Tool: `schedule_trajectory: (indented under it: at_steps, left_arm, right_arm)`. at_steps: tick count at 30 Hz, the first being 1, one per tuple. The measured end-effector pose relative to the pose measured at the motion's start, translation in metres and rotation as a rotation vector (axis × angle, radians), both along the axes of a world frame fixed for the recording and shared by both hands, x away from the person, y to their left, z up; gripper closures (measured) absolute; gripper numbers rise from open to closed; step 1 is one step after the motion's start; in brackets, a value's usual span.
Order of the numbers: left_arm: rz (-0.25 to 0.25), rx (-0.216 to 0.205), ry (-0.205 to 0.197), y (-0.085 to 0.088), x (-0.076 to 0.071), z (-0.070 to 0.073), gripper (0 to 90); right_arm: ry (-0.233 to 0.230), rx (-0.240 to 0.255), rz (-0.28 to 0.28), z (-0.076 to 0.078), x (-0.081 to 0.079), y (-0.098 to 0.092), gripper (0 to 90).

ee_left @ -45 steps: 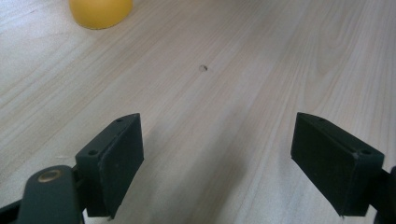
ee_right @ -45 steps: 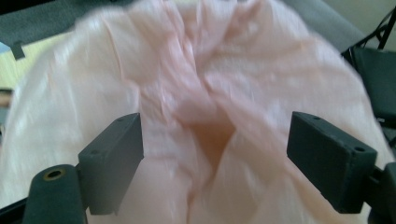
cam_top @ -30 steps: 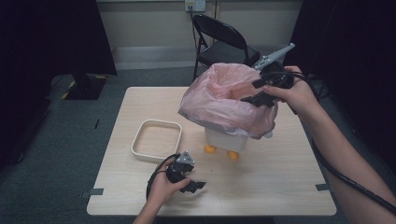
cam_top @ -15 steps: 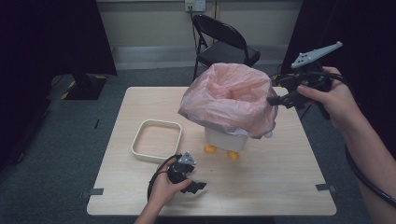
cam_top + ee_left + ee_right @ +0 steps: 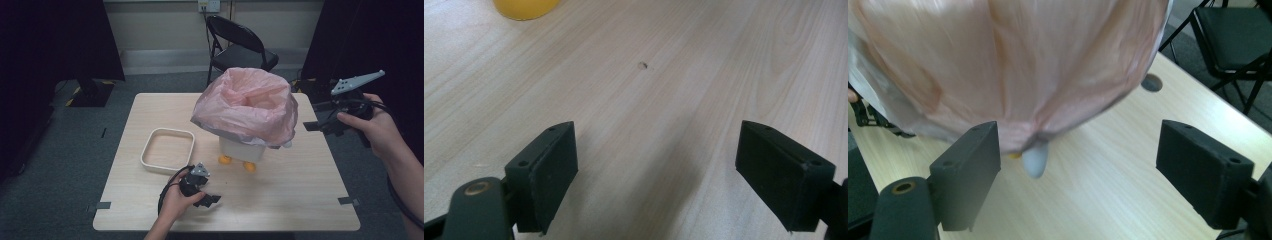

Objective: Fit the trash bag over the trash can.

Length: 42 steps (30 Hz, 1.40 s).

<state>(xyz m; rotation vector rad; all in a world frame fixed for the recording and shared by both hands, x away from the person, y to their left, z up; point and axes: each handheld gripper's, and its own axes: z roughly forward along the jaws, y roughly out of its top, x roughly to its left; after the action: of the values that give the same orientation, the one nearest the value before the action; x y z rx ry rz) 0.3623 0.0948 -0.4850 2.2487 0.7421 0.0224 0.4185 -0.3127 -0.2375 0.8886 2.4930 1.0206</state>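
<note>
Bag was seen draped over the bin at table centre. Right gripper was held at its 3 o'clock, jaws wide, empty. Left gripper rested wide at 7 o'clock. Rim film should be pinched squarely, not tugged.

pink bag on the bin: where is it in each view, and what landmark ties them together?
High view: pink bag sits centre-right, draped over the white bin.
Left gripper view: no bag; bare tabletop between the open jaws.
Right gripper view: bag spans the top, above the open jaws.
Shared landmark: the light wood table.
</note>
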Motion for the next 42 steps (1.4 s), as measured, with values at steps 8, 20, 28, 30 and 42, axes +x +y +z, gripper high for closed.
schedule_trajectory:
  at_steps: [8, 20, 28, 30, 42]
  left_arm:
    - [0.004, 0.01, 0.004, 0.002, 0.0, -0.001, 16.6]
    - [0.011, 0.026, -0.01, 0.003, 0.0, -0.001, 16.5]
    - [0.011, 0.04, -0.019, 0.005, -0.001, -0.002, 16.6]
    - [0.004, 0.046, -0.025, 0.005, -0.001, -0.002, 16.6]
    - [-0.007, 0.031, -0.047, 0.005, -0.001, 0.001, 16.6]
  right_arm:
    - [0.029, 0.015, 0.003, -0.042, -0.005, -0.007, 17.2]
    - [0.061, 0.038, 0.0, -0.113, -0.013, -0.015, 17.2]
    - [0.086, 0.045, -0.016, -0.153, -0.016, -0.019, 17.3]
    - [0.091, 0.051, -0.021, -0.163, -0.017, -0.019, 17.3]
    - [0.105, 0.014, -0.026, -0.233, -0.03, -0.005, 17.7]
